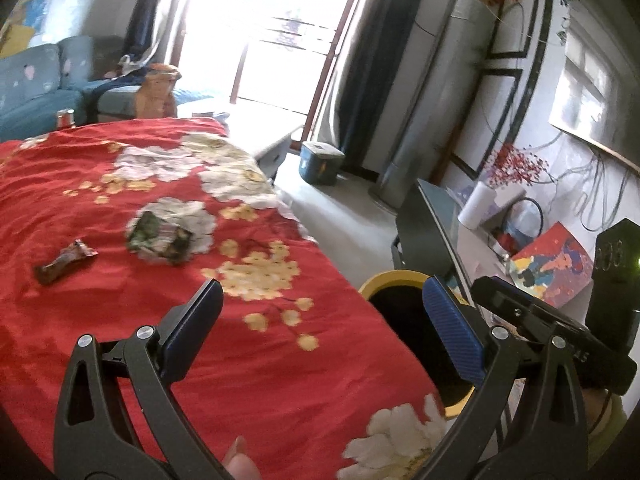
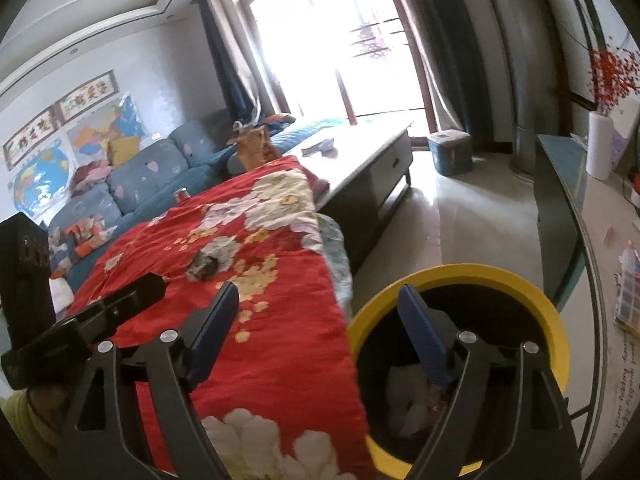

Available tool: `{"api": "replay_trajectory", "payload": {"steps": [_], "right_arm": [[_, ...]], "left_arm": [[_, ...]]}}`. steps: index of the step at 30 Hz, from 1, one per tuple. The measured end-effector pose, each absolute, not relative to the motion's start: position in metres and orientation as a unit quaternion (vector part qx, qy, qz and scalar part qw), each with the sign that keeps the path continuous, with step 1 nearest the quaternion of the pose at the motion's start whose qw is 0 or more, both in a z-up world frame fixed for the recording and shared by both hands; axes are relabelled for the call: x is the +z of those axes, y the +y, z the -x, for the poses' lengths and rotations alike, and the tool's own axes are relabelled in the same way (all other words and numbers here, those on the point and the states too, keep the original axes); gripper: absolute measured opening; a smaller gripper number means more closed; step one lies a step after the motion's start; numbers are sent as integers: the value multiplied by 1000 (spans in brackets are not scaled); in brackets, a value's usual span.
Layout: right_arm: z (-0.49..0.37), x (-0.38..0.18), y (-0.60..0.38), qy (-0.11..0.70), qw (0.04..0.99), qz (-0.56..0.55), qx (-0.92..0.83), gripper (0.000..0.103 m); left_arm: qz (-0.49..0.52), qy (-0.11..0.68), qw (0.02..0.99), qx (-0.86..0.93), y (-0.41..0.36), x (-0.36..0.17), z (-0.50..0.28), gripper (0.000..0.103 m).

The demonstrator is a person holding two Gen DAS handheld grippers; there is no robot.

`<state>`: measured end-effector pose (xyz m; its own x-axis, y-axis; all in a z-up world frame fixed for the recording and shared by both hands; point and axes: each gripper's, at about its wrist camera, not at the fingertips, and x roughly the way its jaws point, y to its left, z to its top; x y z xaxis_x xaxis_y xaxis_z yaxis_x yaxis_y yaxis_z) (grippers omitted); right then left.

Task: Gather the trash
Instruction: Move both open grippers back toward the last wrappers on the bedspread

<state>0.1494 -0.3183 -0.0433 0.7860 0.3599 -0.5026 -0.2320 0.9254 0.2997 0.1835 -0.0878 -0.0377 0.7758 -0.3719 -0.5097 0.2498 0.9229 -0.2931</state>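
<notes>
Trash: two pieces lie on the red floral cover — a crumpled greenish wrapper [image 1: 160,236] on a white flower, and a brown twisted wrapper [image 1: 64,266] to its left, apart from it; both untouched.
Red floral cover [image 1: 120,320]: spread flat over the counter, so the scraps sit exposed and easy to come at from above.
Yellow-rimmed bin [image 2: 460,276]: stands on the floor just beside the cover's edge, placed for a short carry; pale scraps already lie in its bottom.
Right gripper [image 2: 320,336]: my jaws stand wide with nothing between them, one finger over the bin's mouth, which I judge fits a drop just made.
Left gripper [image 1: 324,328]: jaws wide and empty, pointed across the cover toward the wrappers.
Next step, judged: reach for the greenish wrapper, the nearer piece.
</notes>
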Motion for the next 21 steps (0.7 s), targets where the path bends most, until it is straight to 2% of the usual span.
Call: {"api": "replay_trajectory", "payload": {"steps": [21], "right_arm": [[-190, -32, -187, 306, 917, -42, 251, 83]], "left_arm": [[136, 286, 948, -31, 38, -48, -179, 92]]}}
